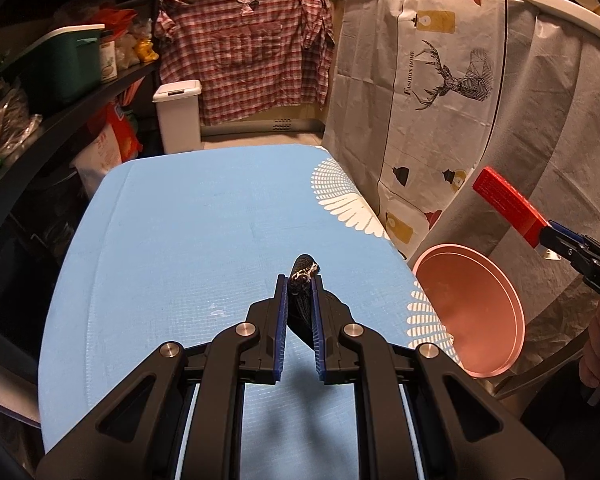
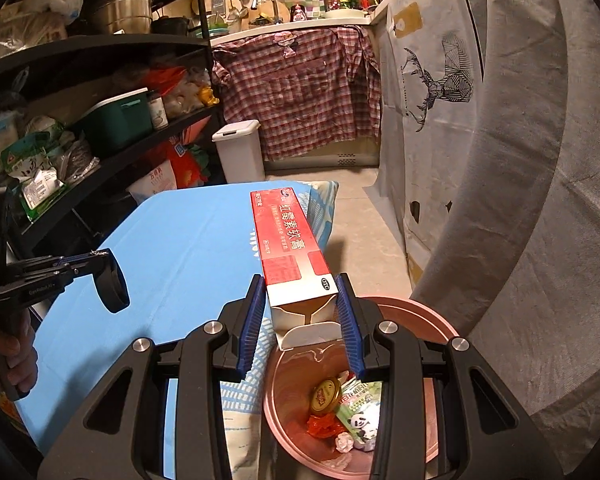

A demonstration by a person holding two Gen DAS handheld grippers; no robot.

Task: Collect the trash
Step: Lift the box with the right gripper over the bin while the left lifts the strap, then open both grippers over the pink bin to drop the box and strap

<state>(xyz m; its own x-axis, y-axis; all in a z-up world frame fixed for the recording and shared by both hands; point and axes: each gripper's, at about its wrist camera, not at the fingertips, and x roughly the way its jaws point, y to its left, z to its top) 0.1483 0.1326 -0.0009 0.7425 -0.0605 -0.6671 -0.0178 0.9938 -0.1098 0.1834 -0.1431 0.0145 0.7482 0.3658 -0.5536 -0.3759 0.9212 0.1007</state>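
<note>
Right gripper is clamped on the red box just over the pink bin, left gripper nearly shut on a black band; box is long, could catch the rim and flip onto the floor

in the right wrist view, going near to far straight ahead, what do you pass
pink bin with trash inside → red box clamped in the right gripper → blue table edge → white lidded bin → plaid shirt → sink tap
</note>
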